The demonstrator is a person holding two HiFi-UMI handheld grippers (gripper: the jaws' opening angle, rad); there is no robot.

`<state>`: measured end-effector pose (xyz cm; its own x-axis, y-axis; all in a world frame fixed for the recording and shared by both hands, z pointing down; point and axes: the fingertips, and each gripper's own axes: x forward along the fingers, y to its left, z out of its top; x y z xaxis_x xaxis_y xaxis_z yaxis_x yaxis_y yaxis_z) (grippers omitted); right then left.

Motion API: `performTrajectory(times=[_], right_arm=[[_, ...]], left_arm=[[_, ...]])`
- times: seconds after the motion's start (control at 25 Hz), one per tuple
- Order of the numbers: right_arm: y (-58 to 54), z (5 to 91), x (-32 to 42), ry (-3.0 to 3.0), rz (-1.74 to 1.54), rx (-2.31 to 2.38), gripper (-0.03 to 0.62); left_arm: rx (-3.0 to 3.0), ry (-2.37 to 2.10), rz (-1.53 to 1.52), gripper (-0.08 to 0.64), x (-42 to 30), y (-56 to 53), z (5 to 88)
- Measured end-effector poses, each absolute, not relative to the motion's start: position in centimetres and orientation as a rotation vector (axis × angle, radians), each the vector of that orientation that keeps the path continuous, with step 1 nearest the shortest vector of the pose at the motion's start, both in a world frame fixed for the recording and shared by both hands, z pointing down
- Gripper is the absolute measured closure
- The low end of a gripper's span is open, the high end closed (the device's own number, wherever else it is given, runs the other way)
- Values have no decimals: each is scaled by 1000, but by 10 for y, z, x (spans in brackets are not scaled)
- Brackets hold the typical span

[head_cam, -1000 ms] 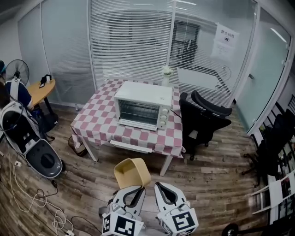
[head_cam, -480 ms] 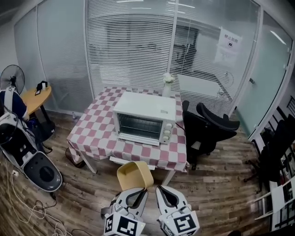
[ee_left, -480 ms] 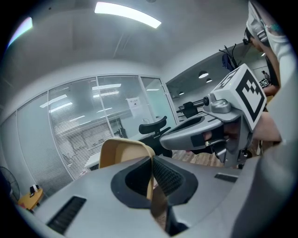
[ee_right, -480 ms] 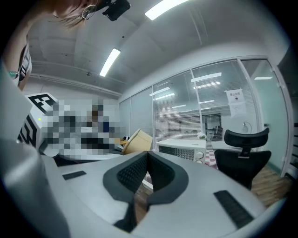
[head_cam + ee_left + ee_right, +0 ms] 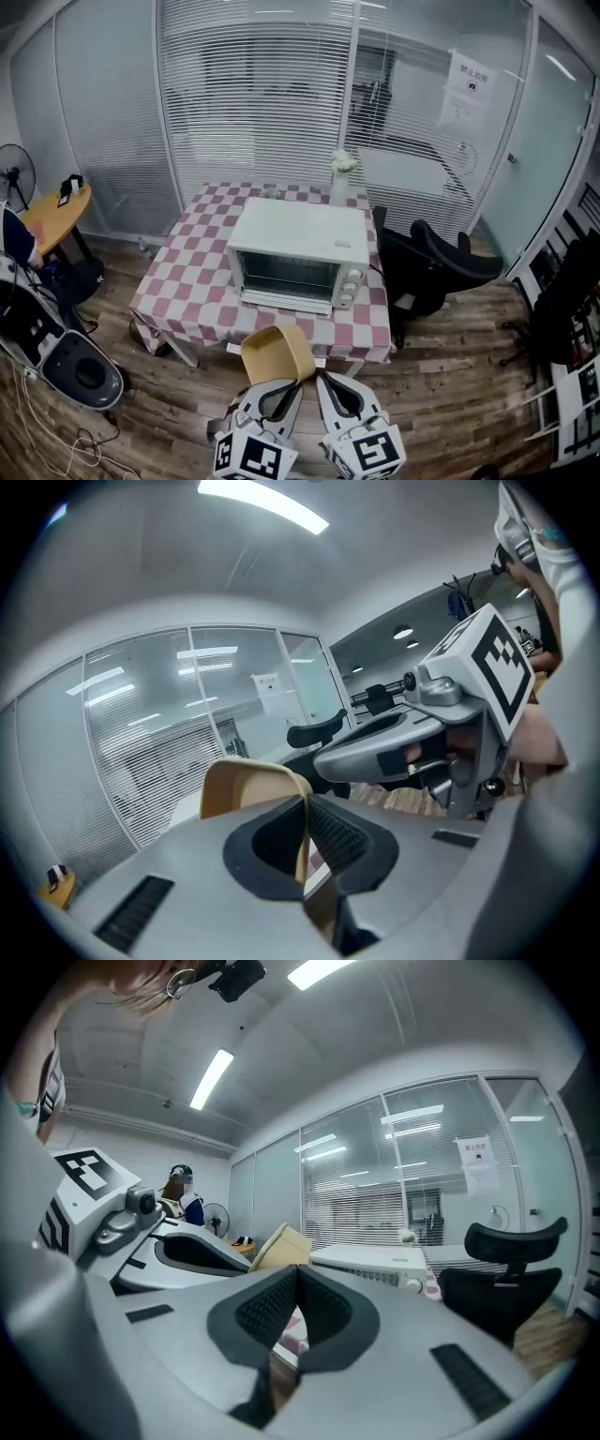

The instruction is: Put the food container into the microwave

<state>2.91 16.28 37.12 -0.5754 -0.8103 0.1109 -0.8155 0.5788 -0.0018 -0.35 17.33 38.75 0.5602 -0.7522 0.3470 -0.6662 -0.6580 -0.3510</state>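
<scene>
Your left gripper [image 5: 305, 810] is clenched on the near wall of the tan food container [image 5: 274, 353], held in the air at the worktop's [image 5: 192, 281] near edge. Your right gripper [image 5: 295, 1283] is pinched closed, empty. The microwave [image 5: 298, 253] lies at 12 o'clock, its door apparently shut.

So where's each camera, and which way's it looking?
Head view: on the person's head, looking down at the microwave on the table; the left gripper and right gripper show below.
Left gripper view: on the left gripper, facing along its jaws clamped on the food container; the right gripper shows beside.
Right gripper view: on the right gripper, along its shut empty jaws toward the microwave.
All share the food container.
</scene>
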Motion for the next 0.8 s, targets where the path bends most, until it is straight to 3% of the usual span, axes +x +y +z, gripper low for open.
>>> performTrajectory(times=[0.8], right_arm=[[80,399,17,-2616,198,1478,598]], left_arm=[[-2683,1109,-766,540,-22,89,413]])
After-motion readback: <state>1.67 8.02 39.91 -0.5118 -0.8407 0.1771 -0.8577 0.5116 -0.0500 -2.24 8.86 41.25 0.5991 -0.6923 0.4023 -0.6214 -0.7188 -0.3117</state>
